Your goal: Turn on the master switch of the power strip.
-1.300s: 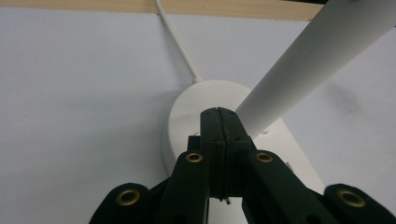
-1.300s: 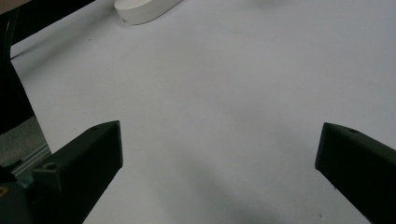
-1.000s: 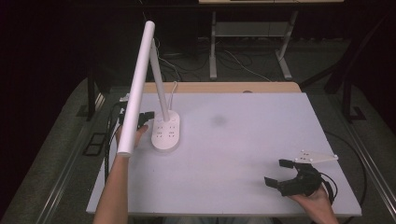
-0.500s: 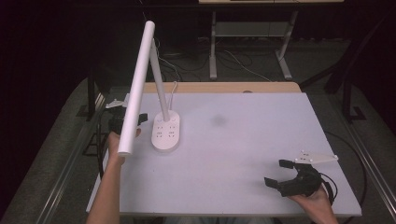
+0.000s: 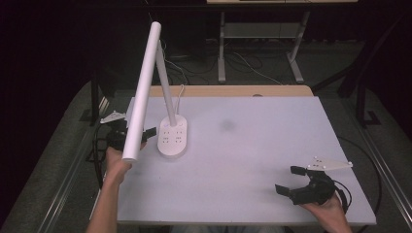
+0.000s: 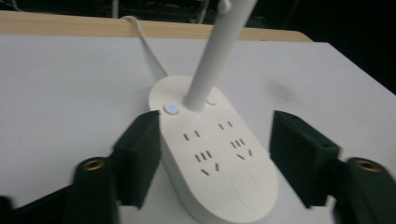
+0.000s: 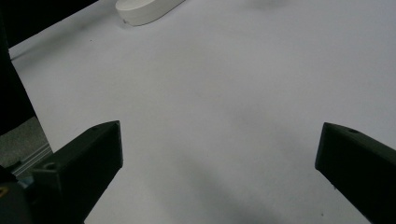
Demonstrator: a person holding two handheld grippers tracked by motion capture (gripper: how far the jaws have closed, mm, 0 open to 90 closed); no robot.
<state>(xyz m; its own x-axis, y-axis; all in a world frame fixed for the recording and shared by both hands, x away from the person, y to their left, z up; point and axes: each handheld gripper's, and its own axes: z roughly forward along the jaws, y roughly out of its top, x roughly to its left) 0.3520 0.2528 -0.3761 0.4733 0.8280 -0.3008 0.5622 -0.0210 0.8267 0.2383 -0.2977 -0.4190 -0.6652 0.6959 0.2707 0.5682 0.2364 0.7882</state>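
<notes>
Lamp (image 5: 172,136) stood at the table's (image 5: 252,145) left edge, its button (image 6: 171,108) lit blue, probably just pressed. Left gripper (image 6: 212,154) had just been opening, its jaws wide astride the base without touching. Right gripper (image 5: 291,182) rested idle, jaws wide and empty.

Light falls from above onto the white table (image 5: 252,145), which stands bright and evenly lit in the high view, while the floor and room around it sink into near black. A faint grey smudge of shadow lies on the tabletop right of the lamp (image 5: 172,138). The high view is soft and a little grainy. In the left gripper view the near jaws are blurred and the far table edge is softer; a small blue light glows on the lamp base (image 6: 172,108). In the right gripper view the tabletop reads pale and flat, with soft, diffuse shadows near the dark jaws.
</notes>
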